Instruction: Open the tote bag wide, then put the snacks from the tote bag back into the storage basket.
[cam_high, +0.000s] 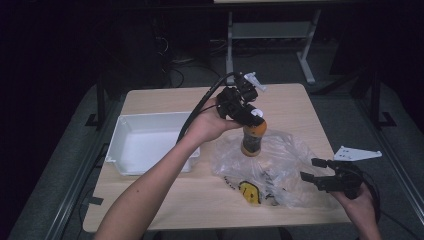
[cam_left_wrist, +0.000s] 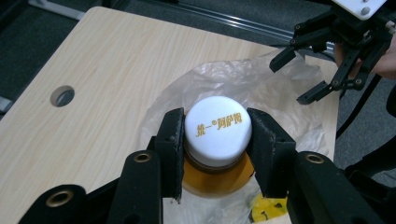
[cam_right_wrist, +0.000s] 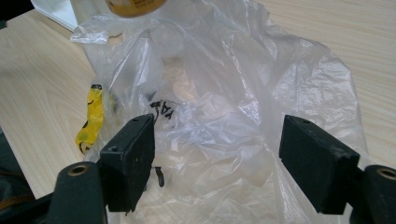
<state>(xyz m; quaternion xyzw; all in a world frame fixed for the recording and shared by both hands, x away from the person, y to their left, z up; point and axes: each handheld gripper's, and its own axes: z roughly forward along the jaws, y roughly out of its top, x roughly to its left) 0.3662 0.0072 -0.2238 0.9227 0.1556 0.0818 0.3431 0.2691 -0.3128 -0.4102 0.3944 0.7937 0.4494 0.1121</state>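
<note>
An orange drink bottle (cam_high: 252, 138) with a white cap (cam_left_wrist: 218, 127) hangs upright just above the clear plastic bag (cam_high: 272, 167). My left gripper (cam_high: 248, 116) is shut on the cap from above, its pads (cam_left_wrist: 173, 140) pressed to both sides. The bottle's base (cam_right_wrist: 134, 6) shows at the top of the right gripper view. The crumpled bag (cam_right_wrist: 219, 107) lies on the wooden table, with a yellow printed item (cam_high: 249, 191) inside. My right gripper (cam_high: 312, 170) stands open at the bag's right edge, nothing between its pads (cam_right_wrist: 133, 161). That same right gripper (cam_left_wrist: 308, 65) appears farther off in the left gripper view.
A white rectangular tray (cam_high: 120, 145) sits at the left of the table (cam_high: 165, 200). A round hole (cam_left_wrist: 62, 95) is cut in the tabletop. Beyond the far edge stand a desk frame (cam_high: 270, 35) and cables on the dark floor.
</note>
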